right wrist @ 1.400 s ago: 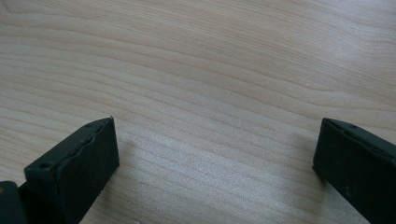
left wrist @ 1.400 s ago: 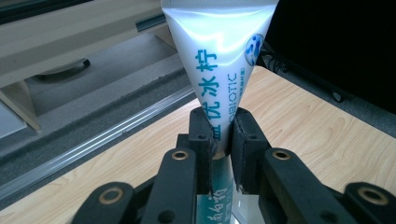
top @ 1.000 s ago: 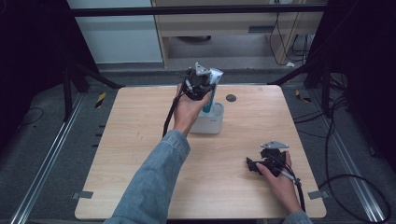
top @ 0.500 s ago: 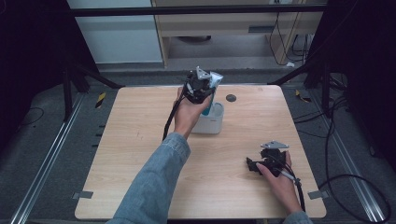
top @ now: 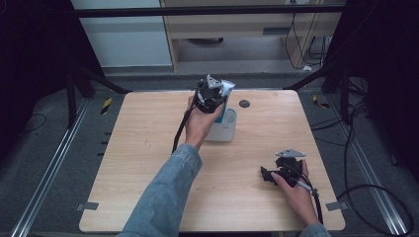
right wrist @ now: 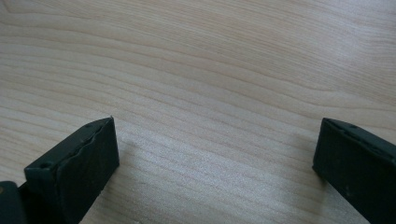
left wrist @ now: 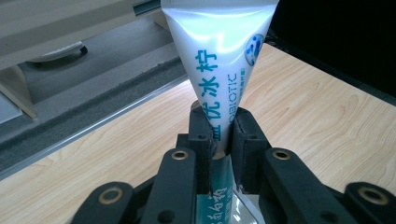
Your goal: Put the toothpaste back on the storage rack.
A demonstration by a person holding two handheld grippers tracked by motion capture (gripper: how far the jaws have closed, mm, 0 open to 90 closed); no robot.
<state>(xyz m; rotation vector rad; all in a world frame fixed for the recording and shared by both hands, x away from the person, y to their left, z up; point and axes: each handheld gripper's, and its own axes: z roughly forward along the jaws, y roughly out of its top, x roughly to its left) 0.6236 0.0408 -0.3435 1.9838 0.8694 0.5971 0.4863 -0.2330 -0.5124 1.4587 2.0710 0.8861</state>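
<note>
The left gripper (left wrist: 219, 140) is clamped on a toothpaste tube (left wrist: 219, 56) above the white holder (top: 225, 127). The tube should be kept upright and lowered straight. The right gripper (right wrist: 215, 158) is rested on the bench (top: 148, 148), jaws apart.

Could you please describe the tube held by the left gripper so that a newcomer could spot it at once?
Start at the wooden table and find the white cup near its far edge. Just above it, the left gripper pinches a tube with its flat end up. It is the one glossy white thing with teal lettering.
</note>
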